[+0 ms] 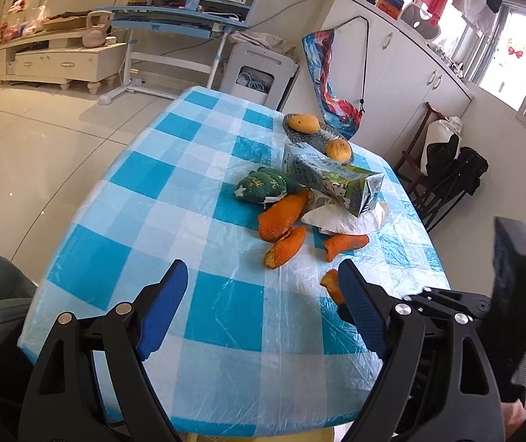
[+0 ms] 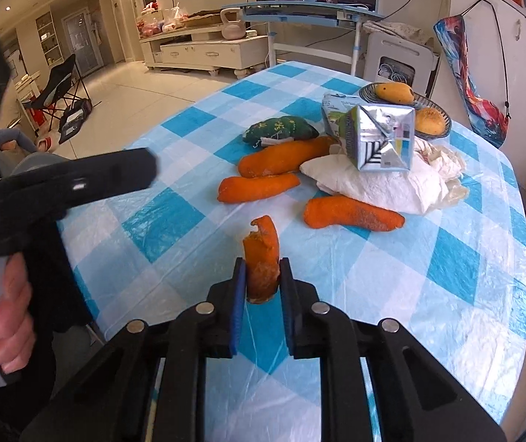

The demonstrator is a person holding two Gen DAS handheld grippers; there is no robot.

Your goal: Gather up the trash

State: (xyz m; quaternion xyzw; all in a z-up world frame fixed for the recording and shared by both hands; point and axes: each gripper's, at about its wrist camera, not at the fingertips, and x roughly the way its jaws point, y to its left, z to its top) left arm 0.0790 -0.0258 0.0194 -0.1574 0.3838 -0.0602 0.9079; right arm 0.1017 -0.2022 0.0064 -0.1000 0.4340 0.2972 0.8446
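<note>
My right gripper is shut on a small orange peel and holds it just above the checked table. That peel also shows in the left wrist view, beside my left gripper's right finger. My left gripper is open and empty over the table's near part. Ahead lie three larger orange peels, a crumpled white tissue and an empty milk carton lying on it. The same pile shows in the left wrist view, with peels and carton.
A green embroidered pouch lies behind the peels. A dark bowl with two mangoes stands at the table's far right. White cabinets and a folded chair stand to the right of the table; a blue desk stands behind.
</note>
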